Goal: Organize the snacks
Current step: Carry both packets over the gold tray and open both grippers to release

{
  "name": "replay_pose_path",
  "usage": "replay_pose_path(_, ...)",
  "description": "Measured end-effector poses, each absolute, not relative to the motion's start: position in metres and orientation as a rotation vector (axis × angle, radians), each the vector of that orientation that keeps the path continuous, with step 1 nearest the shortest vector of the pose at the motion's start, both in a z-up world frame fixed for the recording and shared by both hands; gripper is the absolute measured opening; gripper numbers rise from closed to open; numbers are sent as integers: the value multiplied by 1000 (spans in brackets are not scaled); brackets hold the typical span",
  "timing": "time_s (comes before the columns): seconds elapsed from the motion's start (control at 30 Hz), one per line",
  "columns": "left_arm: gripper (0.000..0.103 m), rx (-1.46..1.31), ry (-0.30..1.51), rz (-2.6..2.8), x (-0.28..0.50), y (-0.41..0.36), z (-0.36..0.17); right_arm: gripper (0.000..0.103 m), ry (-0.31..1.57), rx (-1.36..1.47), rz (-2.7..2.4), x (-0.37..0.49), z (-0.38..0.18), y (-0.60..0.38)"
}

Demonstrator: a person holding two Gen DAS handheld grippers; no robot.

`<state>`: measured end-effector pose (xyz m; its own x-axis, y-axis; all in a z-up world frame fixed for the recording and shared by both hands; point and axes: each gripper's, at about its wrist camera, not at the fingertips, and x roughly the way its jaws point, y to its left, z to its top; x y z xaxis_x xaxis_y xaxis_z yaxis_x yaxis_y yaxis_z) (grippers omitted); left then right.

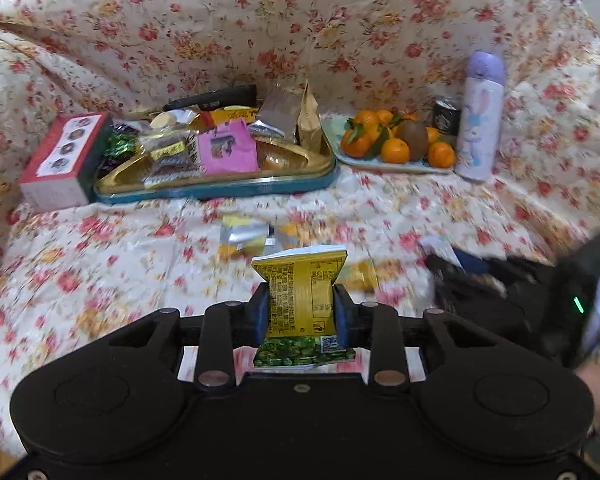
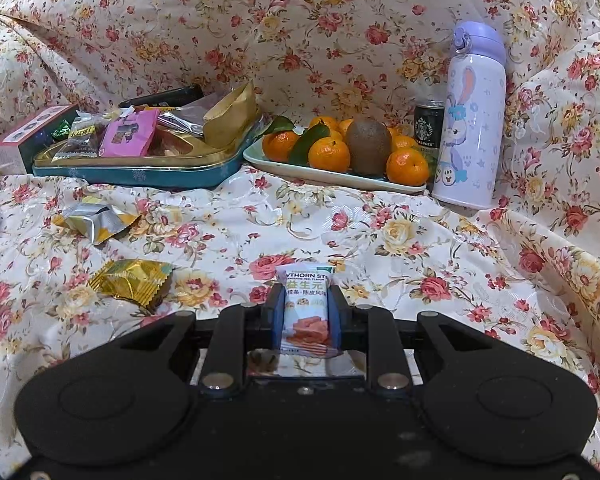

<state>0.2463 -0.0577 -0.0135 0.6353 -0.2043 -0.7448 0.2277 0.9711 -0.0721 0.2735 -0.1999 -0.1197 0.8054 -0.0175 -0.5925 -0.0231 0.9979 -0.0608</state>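
Left wrist view: loose wrappers [image 1: 246, 236] and right claw [image 1: 500, 280] motion-blurred; red box [image 2: 24, 136] in right wrist view half hidden behind tin [image 2: 140, 170]

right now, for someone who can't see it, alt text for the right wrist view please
The right gripper is shut on a small white snack packet above a flowered cloth. Two loose wrapped snacks lie to its left; behind are a tin of snacks, a plate of oranges and a purple bottle.
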Motion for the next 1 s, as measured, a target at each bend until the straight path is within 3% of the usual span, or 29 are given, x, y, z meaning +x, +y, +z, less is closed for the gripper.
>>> replay_pose_path(0.73,41,48,832,-152,105,5,-16,22,625,-202,-37,271,-120,-184)
replay_pose_path(1.0,41,17,861,-153,92,19,-20,21,667,-131,-130,268,-86,-208)
